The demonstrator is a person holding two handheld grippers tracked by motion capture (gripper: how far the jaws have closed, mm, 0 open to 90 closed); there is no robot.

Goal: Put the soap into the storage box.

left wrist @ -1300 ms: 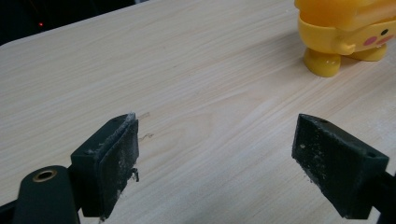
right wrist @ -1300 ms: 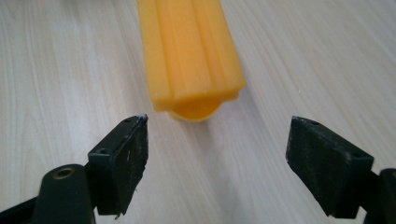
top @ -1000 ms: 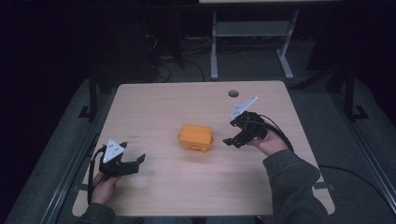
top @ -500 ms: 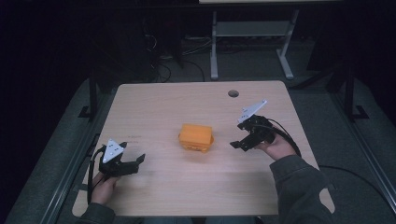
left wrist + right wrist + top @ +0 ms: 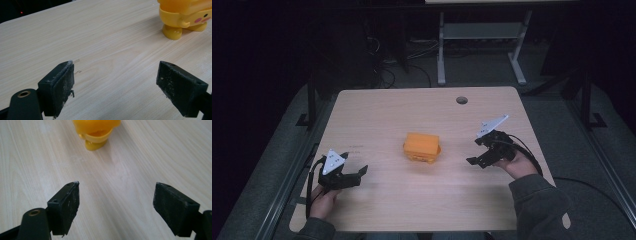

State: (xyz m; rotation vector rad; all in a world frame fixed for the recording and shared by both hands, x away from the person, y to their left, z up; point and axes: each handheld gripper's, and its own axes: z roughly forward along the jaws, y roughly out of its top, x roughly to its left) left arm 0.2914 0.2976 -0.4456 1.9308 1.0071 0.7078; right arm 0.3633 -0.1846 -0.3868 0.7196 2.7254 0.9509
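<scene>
Toy (image 5: 185, 17) pink cheek seen in left gripper view; both tongs open.

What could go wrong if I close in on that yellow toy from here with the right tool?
The yellow toy stands on small rounded feet, so a push from one open jaw of the right tool could tip or slide it before the other jaw touches. The toy sits off-centre in the right gripper view, so a straight advance may miss. The left tool is open and far off, unable to steady it.
</scene>
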